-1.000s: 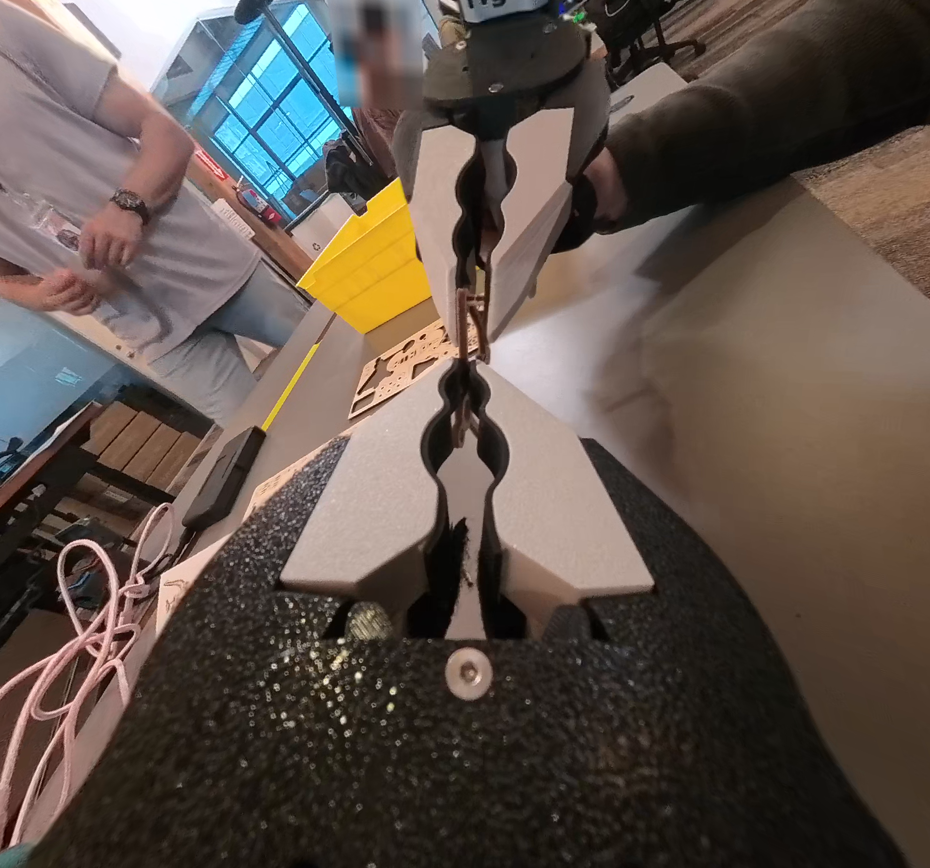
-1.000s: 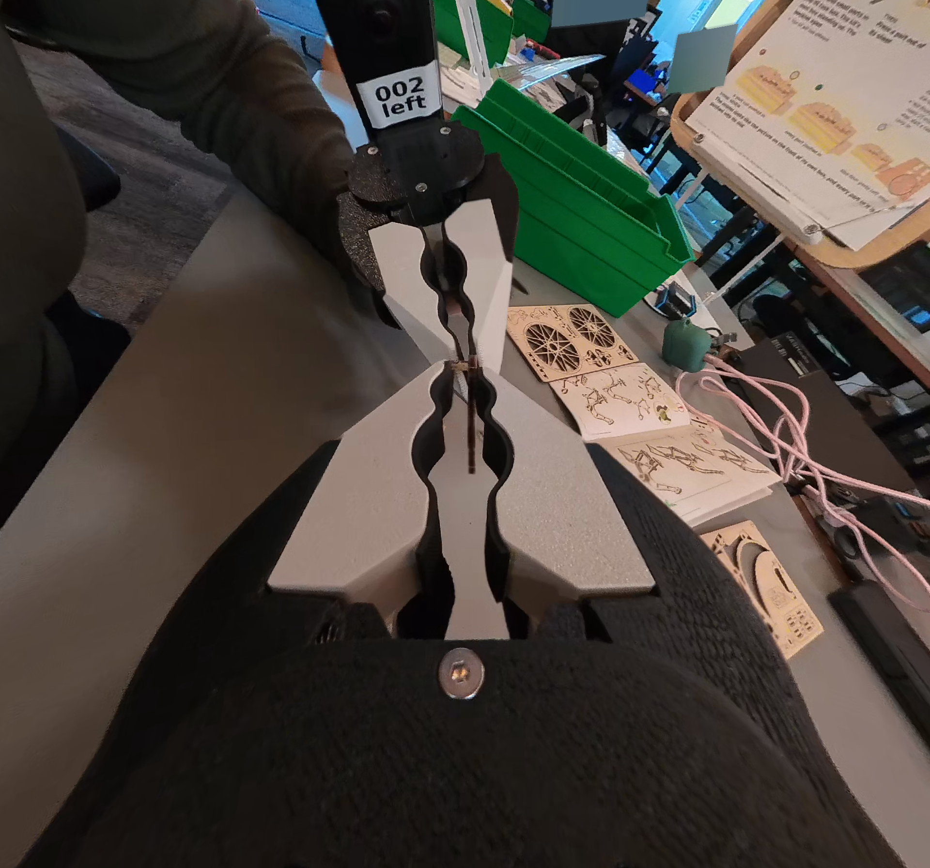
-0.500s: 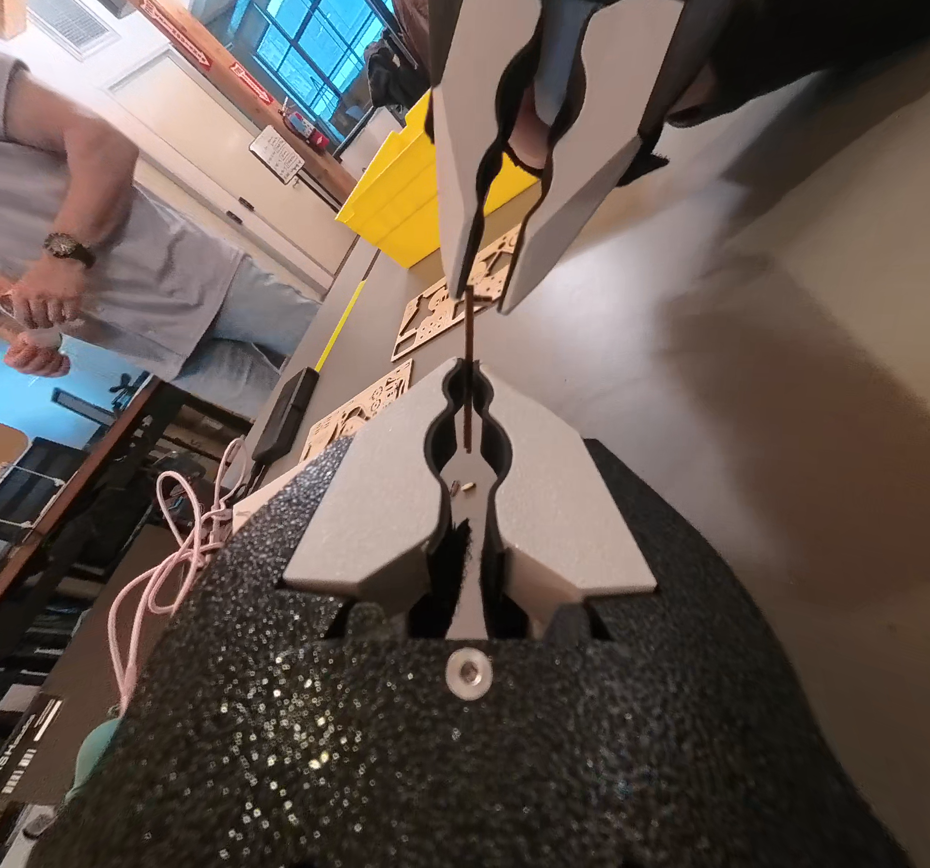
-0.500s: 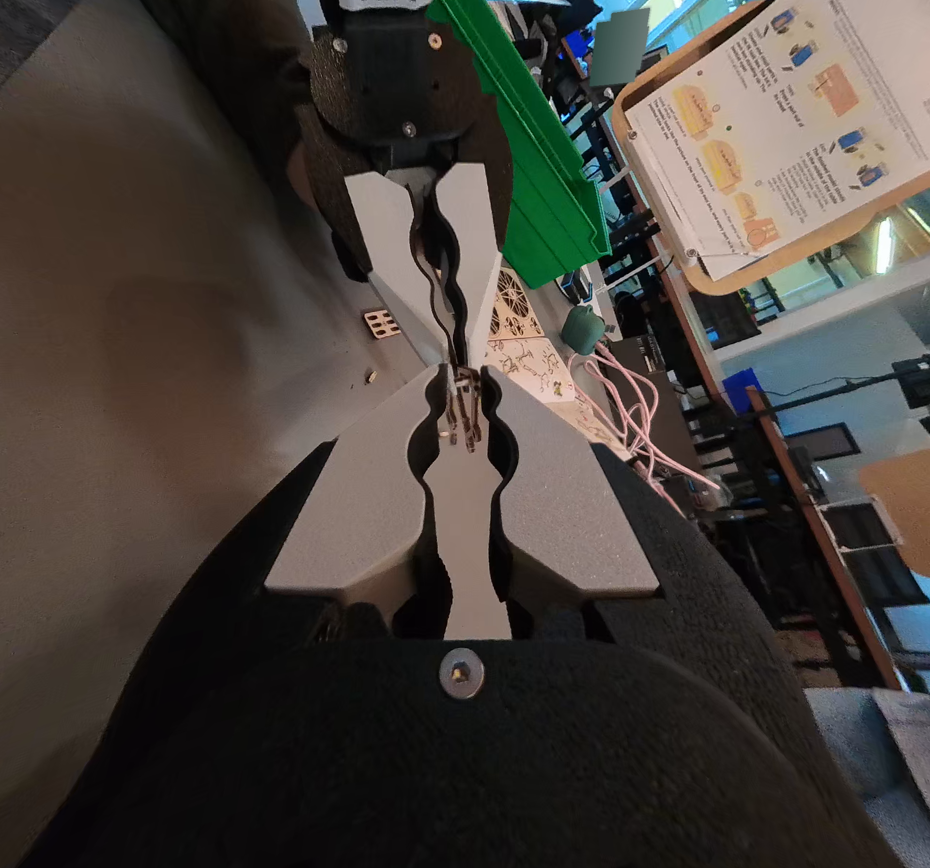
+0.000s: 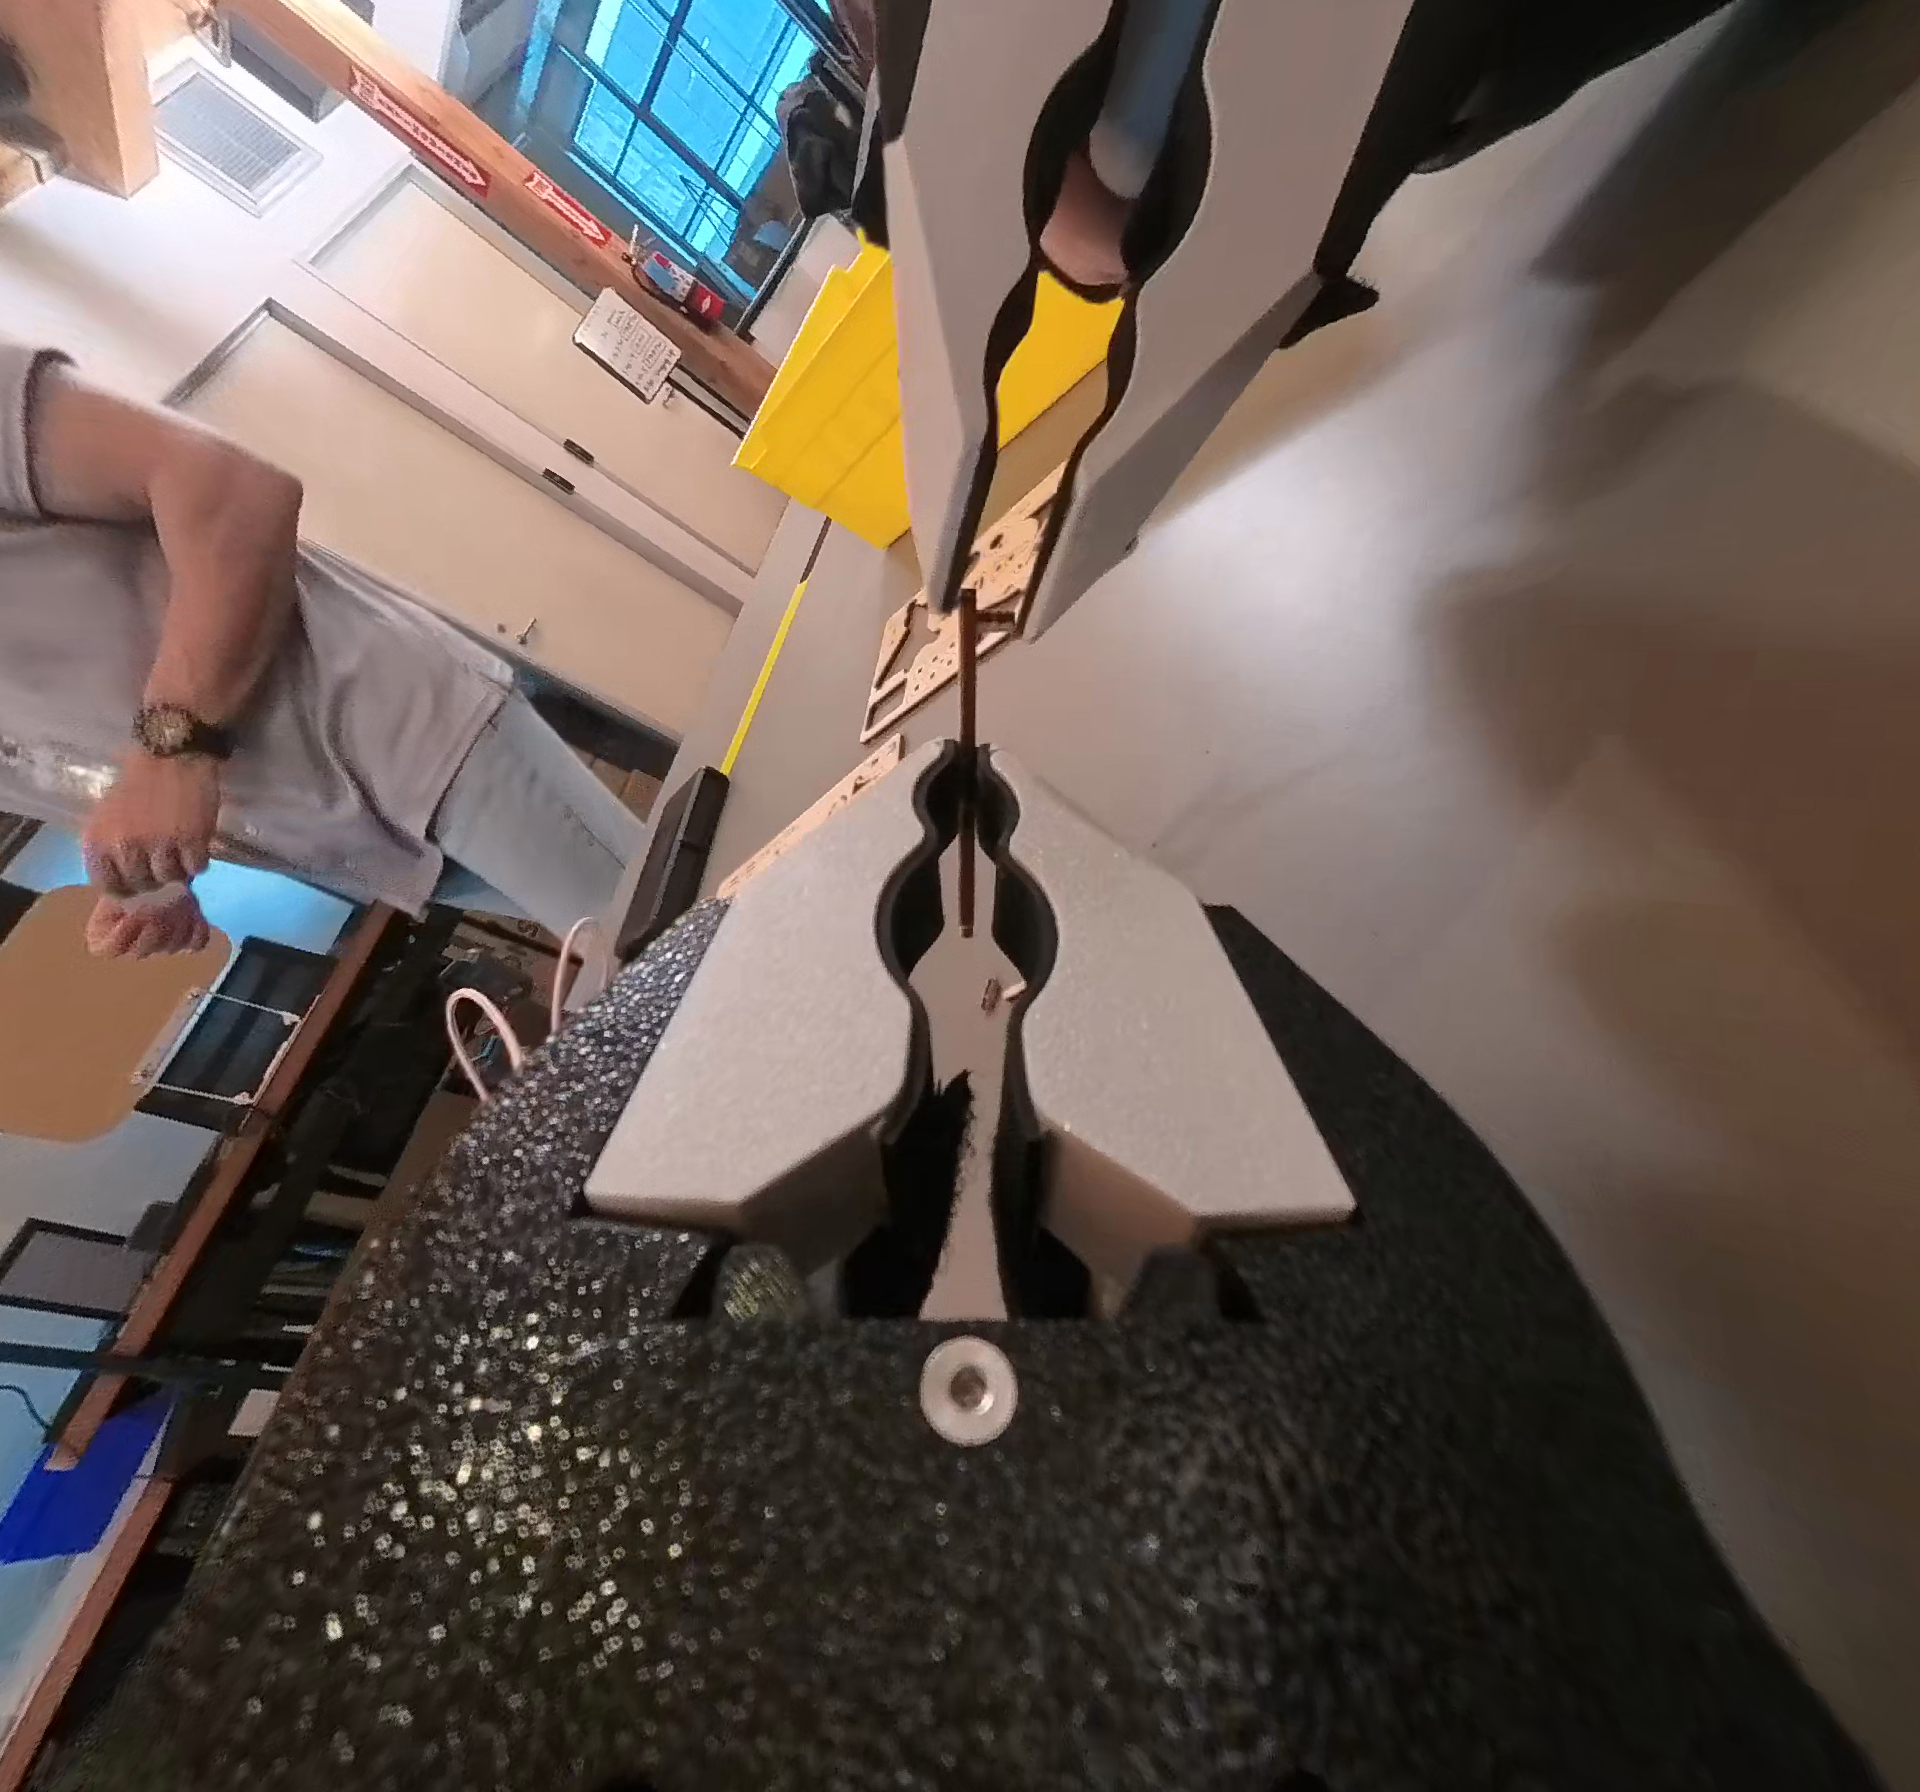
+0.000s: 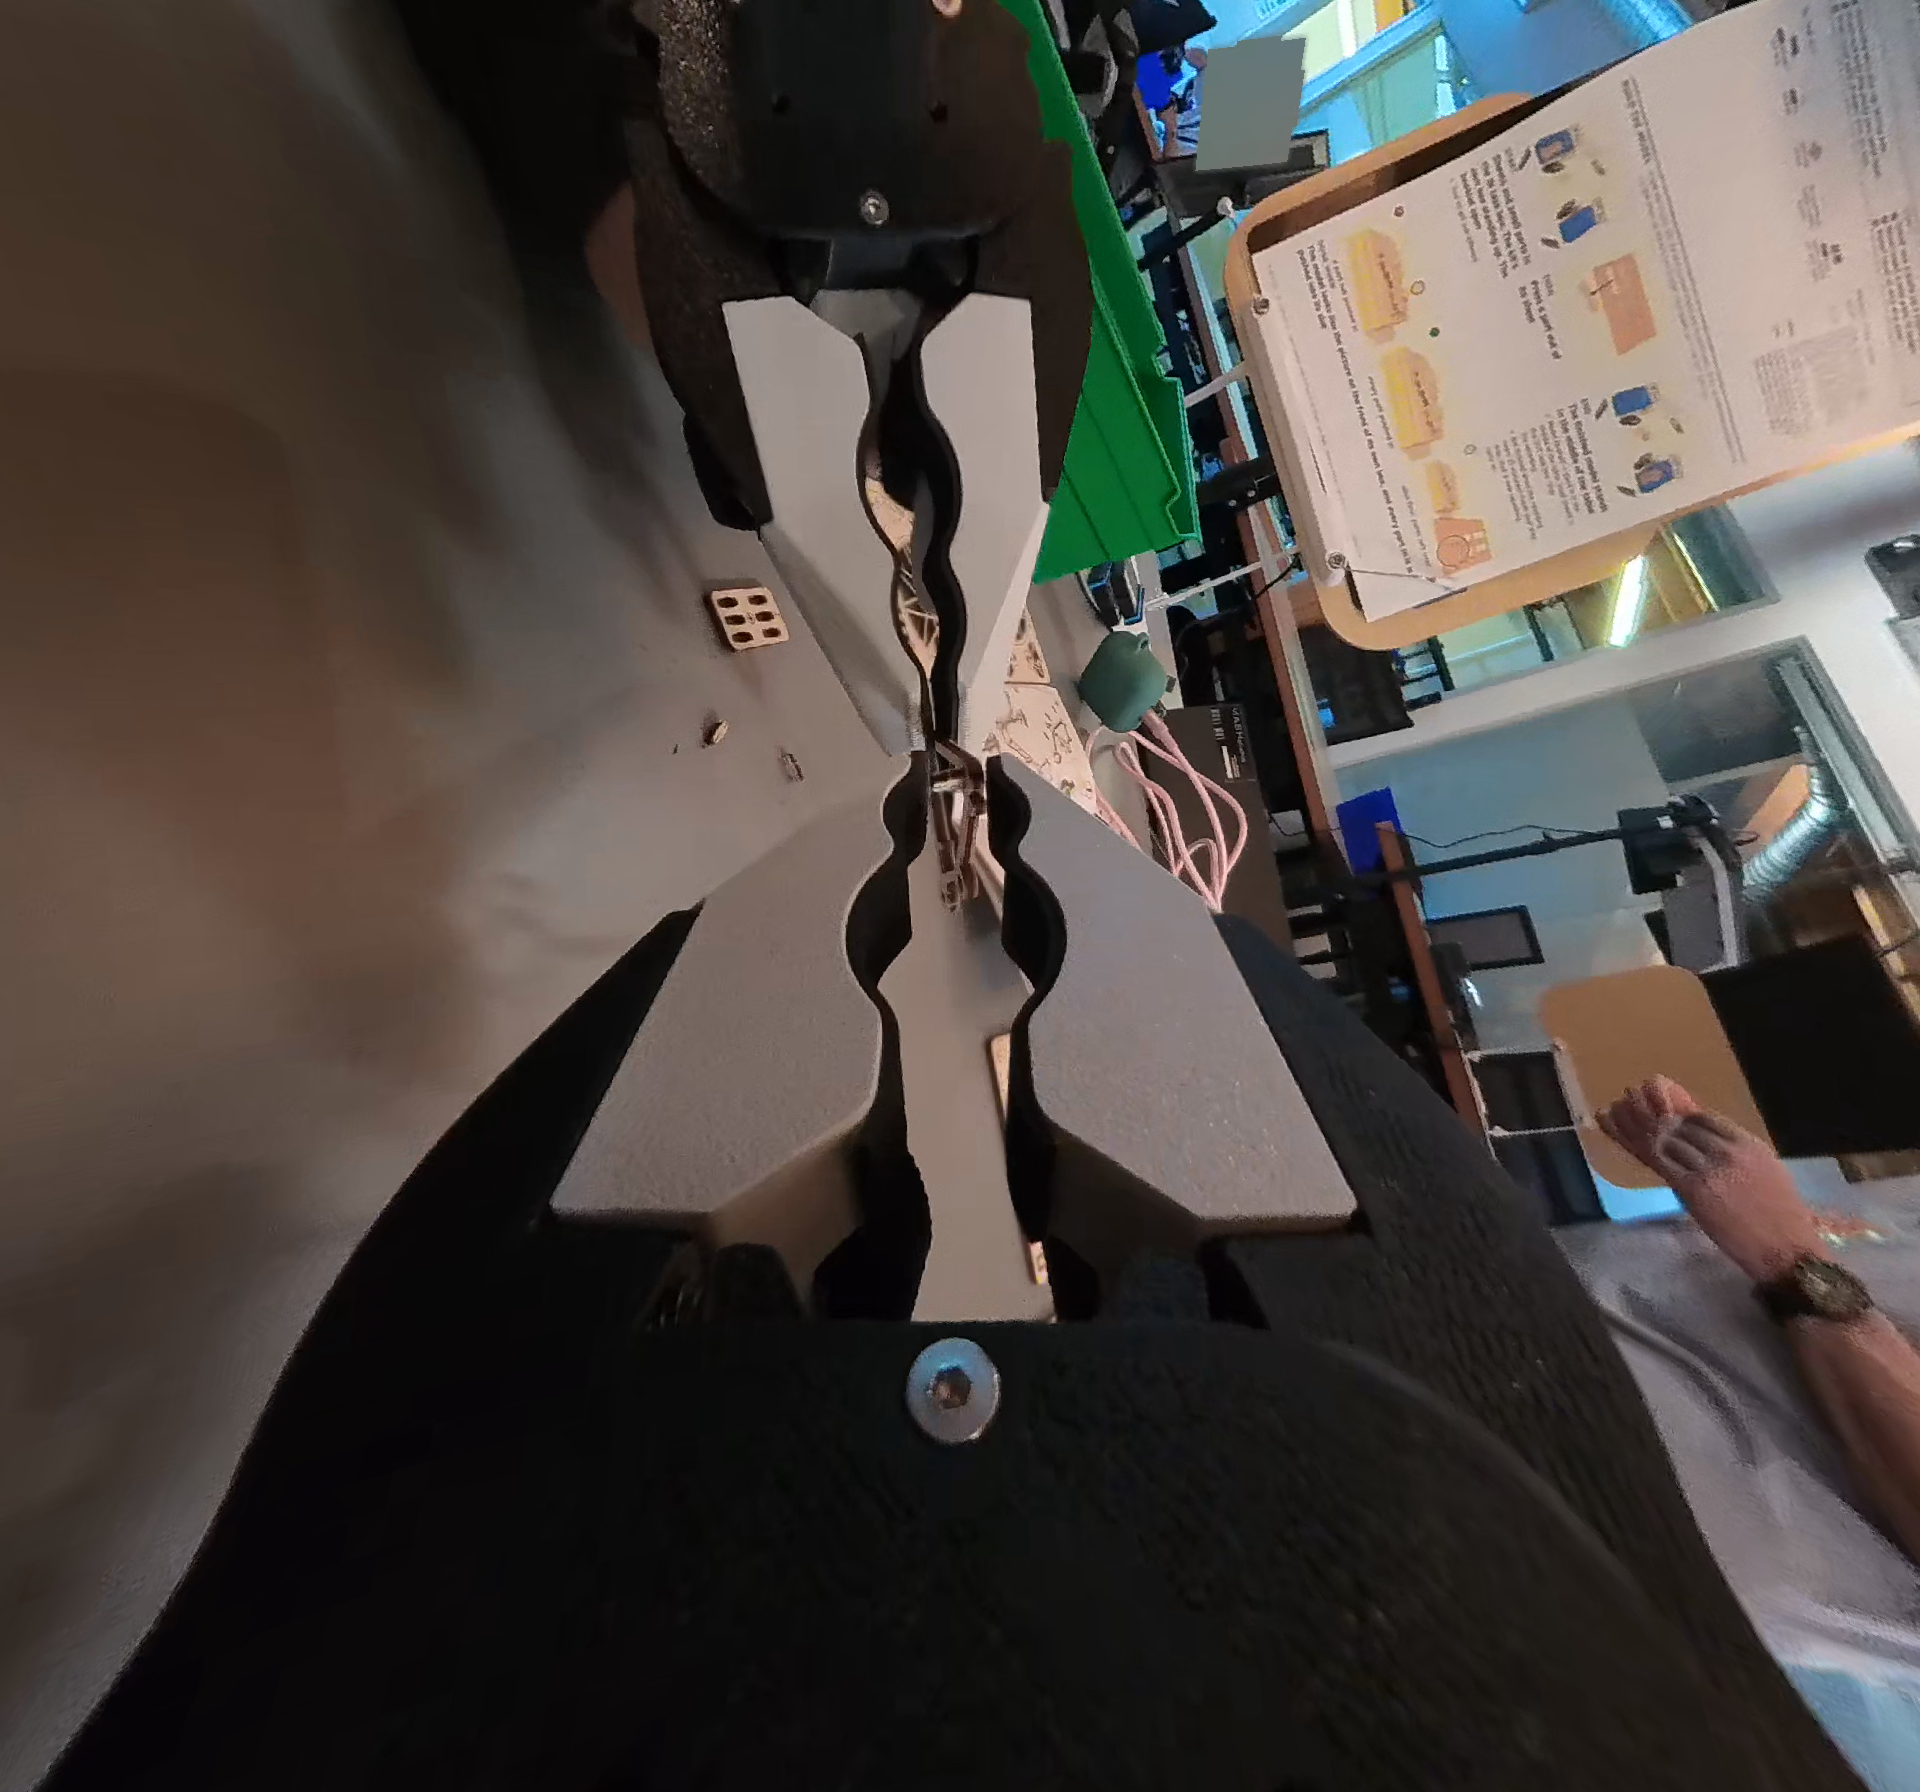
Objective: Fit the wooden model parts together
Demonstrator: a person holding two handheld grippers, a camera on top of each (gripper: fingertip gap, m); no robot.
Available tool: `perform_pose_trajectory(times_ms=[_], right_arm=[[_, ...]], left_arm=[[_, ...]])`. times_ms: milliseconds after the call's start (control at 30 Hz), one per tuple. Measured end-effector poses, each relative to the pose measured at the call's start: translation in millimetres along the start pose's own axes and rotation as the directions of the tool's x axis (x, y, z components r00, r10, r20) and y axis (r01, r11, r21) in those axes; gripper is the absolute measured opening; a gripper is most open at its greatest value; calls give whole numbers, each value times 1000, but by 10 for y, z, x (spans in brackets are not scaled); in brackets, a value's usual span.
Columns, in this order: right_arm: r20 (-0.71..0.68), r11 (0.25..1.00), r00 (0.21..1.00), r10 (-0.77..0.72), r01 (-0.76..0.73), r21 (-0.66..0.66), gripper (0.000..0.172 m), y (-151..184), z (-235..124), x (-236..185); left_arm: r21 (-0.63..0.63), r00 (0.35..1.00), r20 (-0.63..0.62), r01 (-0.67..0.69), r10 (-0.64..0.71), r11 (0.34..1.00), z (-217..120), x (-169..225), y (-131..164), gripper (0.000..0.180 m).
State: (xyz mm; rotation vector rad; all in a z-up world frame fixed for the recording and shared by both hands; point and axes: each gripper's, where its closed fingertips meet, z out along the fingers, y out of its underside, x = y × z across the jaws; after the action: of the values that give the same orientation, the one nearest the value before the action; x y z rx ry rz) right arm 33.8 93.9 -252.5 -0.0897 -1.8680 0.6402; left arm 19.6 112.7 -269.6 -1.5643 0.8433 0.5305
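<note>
Spanning both claws, wooden part [image 5: 968,786] stands edge-on, pinched by left claw [image 5: 968,755].

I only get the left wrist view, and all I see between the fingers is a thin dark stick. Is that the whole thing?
Observer: No. Beyond your stick, the right wrist view shows a pale openwork wooden part between the right fingers.
Operator: Any loose bits on that side?
Observer: A small six-hole tile lies on the table beside the left fingers.
Operator: Is there a guide anywhere?
Observer: Yes, an illustrated sheet stands propped up past the table's edge.
</note>
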Motion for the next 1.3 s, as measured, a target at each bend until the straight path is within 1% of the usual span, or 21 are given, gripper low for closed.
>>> perform_pose_trajectory(times_ms=[33, 100, 133, 300, 533, 767, 867, 900, 967, 1067, 1100, 1200, 1300], right_arm=[[0, 1000, 1000, 1, -1, 1, 9, 2, -1, 1], [0, 1000, 1000, 2, -2, -1, 9, 4, -1, 2], [0, 1000, 1000, 1, -1, -3, 9, 6, 1, 1], [1, 1000, 1000, -10, 10, -10, 8, 15, 6, -6], [-6, 996, 998, -67, 67, -53, 8, 50, 25, -13], [2, 992, 999, -45, 44, -118, 7, 83, 62, 5], [6, 993, 1000, -19, 19, -119, 7, 85, 58, 11], [7, 993, 1000, -12, 12, -118, 2, 83, 55, 11], [16, 994, 1000, 3, -1, -105, 1, 65, 46, 3], [28, 997, 999, 16, -14, -74, 1, 45, 35, -9], [27, 998, 999, 16, -15, -63, 2, 43, 30, -7], [39, 998, 999, 21, -18, -58, 18, 61, 31, -30], [52, 997, 998, 20, -16, -82, 22, 116, 52, -59]], left_arm=[[0, 1000, 1, -1, 1, 1000, -1, -1, -1, 0], [1, 1000, -2, 4, -4, 1000, -1, -2, 0, 3], [0, 1000, -3, 5, -5, 1000, 0, 0, 4, 0], [-5, 1000, -9, 7, -7, 1000, 0, 7, 12, 0], [-20, 999, -23, 36, -37, 999, 6, 13, 40, 0], [-44, 995, -34, 88, -89, 995, 12, 1, 82, 0], [-44, 993, -45, 108, -110, 993, 14, 6, 78, 0], [-44, 993, -49, 109, -111, 993, 16, 12, 78, 0], [-43, 991, -66, 110, -113, 993, 24, 48, 73, 0], [-34, 993, -73, 86, -88, 996, 20, 46, 63, 0], [-35, 994, -72, 84, -87, 996, 22, 48, 62, 0], [-49, 992, -73, 102, -106, 994, 30, 44, 101, 0], [-48, 985, -81, 146, -150, 988, 31, 27, 118, 0]])
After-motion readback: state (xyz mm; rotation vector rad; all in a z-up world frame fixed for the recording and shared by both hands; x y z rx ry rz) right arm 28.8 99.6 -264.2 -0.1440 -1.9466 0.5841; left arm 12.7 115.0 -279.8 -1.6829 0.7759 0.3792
